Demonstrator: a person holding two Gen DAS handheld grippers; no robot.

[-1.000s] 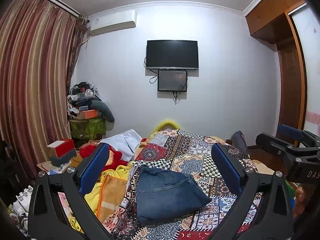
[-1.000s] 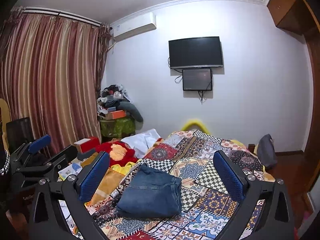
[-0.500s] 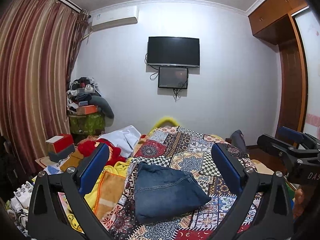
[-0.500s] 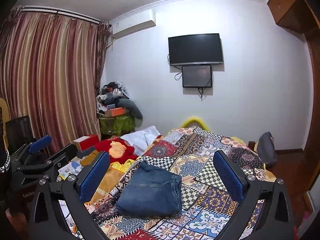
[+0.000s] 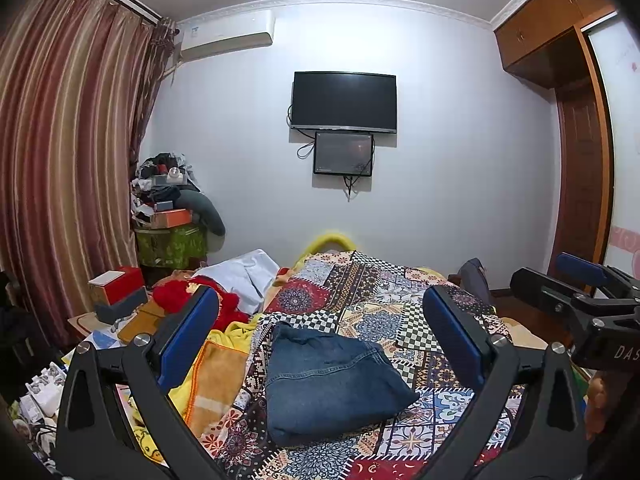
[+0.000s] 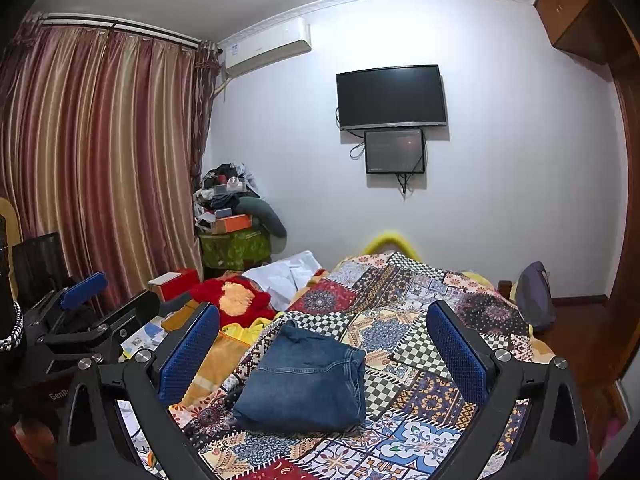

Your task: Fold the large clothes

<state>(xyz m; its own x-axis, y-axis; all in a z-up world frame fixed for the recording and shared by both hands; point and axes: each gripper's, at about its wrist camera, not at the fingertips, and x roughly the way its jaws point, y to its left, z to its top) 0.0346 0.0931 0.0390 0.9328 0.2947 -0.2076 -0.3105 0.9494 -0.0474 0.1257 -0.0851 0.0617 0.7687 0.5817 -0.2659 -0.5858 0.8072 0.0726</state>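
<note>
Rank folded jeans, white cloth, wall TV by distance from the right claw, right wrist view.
1. Folded jeans, on the quilt right ahead of the right claw.
2. White cloth, far left of the bed.
3. Wall TV, on the far wall.

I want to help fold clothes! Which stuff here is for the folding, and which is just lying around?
For the folding:
- folded jeans on the patchwork bedspread
- left gripper, open
- right gripper, open

Just lying around:
- red fluffy thing
- white cloth
- red box
- TV on the wall
</note>
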